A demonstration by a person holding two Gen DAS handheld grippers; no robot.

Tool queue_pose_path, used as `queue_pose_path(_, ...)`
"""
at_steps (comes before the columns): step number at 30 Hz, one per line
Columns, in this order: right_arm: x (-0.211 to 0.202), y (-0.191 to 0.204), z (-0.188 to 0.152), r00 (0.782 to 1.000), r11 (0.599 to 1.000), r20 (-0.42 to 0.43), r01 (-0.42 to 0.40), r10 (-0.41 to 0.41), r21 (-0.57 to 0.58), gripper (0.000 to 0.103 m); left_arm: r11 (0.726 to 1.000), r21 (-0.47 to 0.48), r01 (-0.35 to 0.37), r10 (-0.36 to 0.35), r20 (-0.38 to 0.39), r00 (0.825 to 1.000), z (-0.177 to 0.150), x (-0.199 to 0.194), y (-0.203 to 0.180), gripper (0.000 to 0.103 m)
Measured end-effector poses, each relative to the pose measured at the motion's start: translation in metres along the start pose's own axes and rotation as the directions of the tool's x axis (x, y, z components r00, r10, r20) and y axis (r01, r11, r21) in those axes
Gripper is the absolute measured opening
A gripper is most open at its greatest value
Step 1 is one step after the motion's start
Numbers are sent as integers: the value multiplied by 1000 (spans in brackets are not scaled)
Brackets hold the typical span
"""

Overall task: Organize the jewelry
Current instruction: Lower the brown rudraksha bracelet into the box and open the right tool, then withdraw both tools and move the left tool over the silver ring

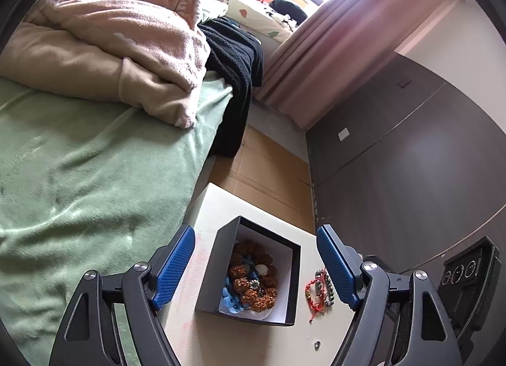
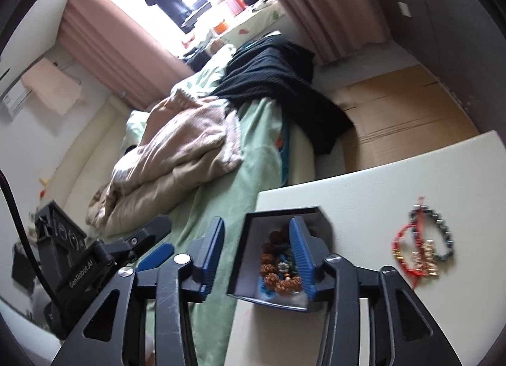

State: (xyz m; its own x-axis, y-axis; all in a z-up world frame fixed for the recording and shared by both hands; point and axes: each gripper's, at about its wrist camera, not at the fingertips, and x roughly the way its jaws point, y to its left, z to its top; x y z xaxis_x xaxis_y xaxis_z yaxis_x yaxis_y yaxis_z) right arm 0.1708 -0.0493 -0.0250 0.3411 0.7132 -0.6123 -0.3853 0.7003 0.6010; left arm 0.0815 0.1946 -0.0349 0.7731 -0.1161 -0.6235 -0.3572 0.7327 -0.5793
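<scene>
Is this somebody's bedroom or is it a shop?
Most likely a bedroom at home: there is a bed with a green sheet, a rumpled beige blanket on it, and pink curtains by the window.

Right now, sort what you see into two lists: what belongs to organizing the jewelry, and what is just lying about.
Part of the job:
- black box, open, with brown bead bracelets inside
- red cord bracelet and dark bead bracelet, tangled on the white table
- small ring

Just lying about:
- beige blanket
- black knit garment
- cardboard
- pink curtain
</scene>
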Motion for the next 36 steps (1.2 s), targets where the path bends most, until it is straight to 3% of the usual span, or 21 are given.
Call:
queue_pose_path(3,-19,-17,1,999,999,26,30,-31,45,57,1000,19,1,-1,-7,1000,-3,2,-6,80)
queue_pose_path(12,-64,-61,-4,988,981,27,147,-151,126,60,994,110,-7,11,-35,999,-22,9,-36,80)
queue_pose_path(15,-75,-72,-7,985,976,17,169,-173,139,69,991,137,-5,12,-50,999,-31,12,-47,80)
queue_pose_path(18,-83,-80,-12,981,971,7,192,-195,144,70,984,176,-8,19,-59,998,-42,14,-60,80)
queue_pose_path(28,-109,-104,-23,968,953,-27,252,-251,170,70,953,304,-13,49,-110,993,-82,27,-99,80)
queue_pose_path(36,-128,-128,-42,949,924,-73,315,-306,216,70,903,430,-3,96,-195,976,-123,47,-130,74)
